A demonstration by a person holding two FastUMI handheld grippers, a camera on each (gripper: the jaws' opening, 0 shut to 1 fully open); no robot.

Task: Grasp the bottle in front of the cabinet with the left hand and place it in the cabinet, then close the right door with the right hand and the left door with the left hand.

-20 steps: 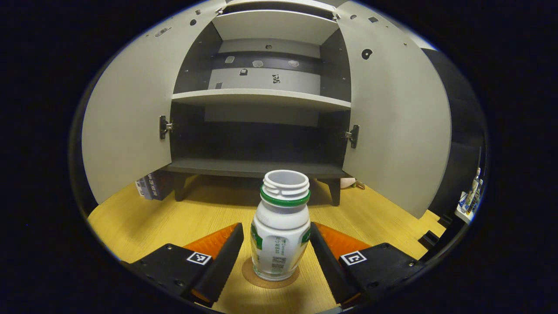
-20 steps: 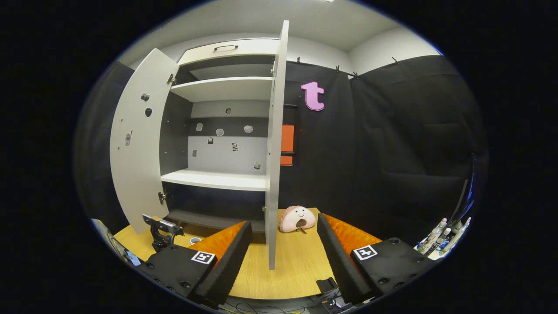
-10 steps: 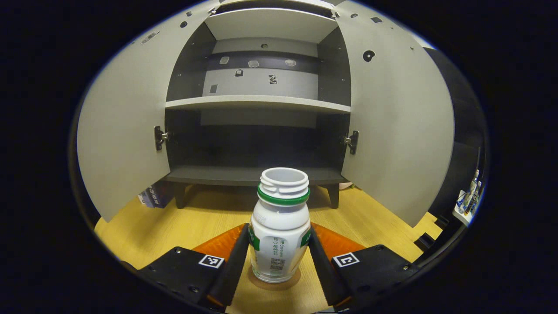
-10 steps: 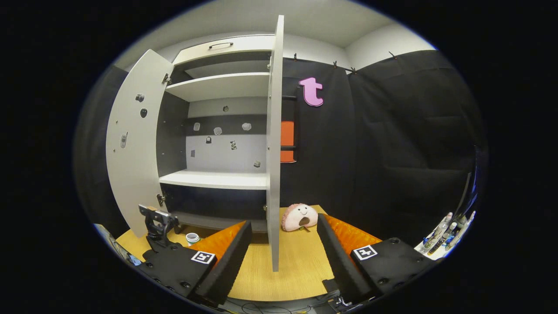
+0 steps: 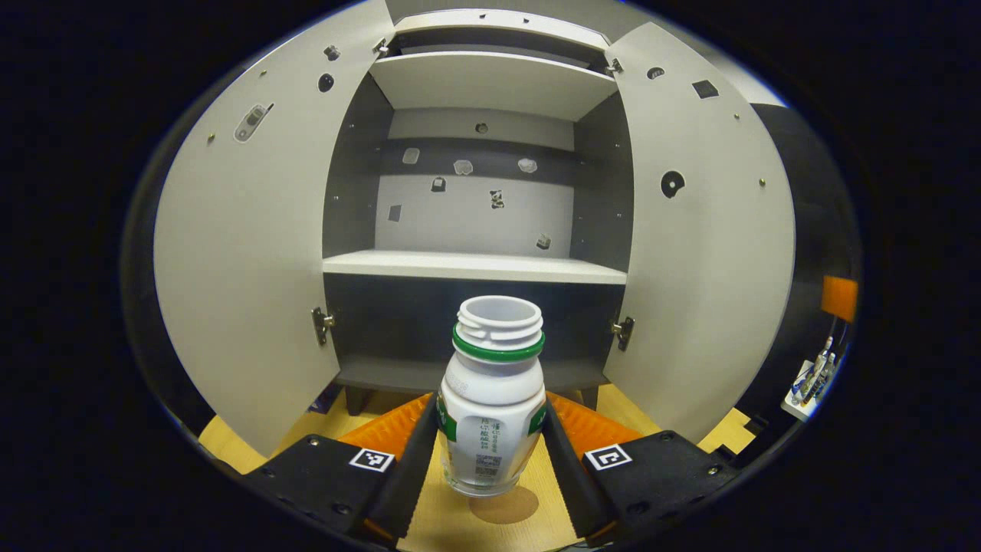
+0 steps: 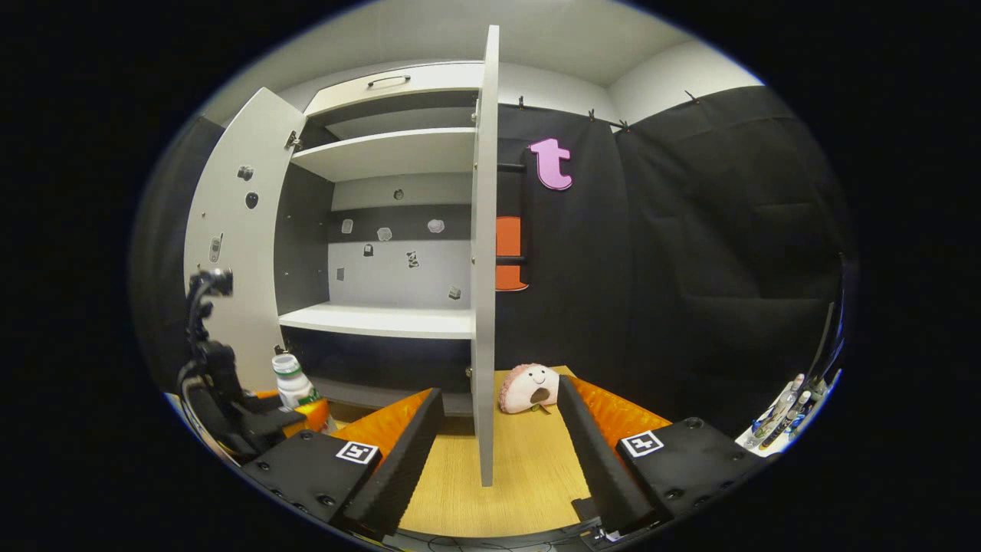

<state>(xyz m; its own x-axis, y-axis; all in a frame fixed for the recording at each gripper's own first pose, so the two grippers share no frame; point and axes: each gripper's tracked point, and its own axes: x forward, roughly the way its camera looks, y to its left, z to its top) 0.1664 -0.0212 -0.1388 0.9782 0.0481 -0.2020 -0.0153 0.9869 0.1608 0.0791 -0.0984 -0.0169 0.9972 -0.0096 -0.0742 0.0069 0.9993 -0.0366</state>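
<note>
Step in hand: carrying the bottle [image 5: 493, 399] toward the cabinet [image 5: 475, 264], judged from the grip and the lift.
Left gripper [image 5: 490, 460]: both fingers press on the bottle's lower body, one on each side.
Bottle: upright, uncapped, held just above the table [image 5: 460, 529]; a round mark [image 5: 503, 506] on the wood lies under and slightly nearer than its base. From the right gripper view it sits at the far left [image 6: 291, 383], near the left door [image 6: 230, 253].
Cabinet: both doors swung wide; the low dark shelf [image 5: 460, 372] lies straight ahead, the white shelf [image 5: 475, 267] above it.
Right gripper [image 6: 498, 460]: fingers spread apart, holding nothing, with the right door [image 6: 481, 307] edge-on between them, farther off.
Doing it well: keep the bottle vertical, since the open mouth could spill anything inside; carry it forward centred between the doors, high enough to clear the low shelf's front lip, then lower it well inside before loosening the grip.
Risk: squeezing low on a tall bottle may let it tip.
Bystander: a plush toy [image 6: 527, 387] sits right of the right door.
</note>
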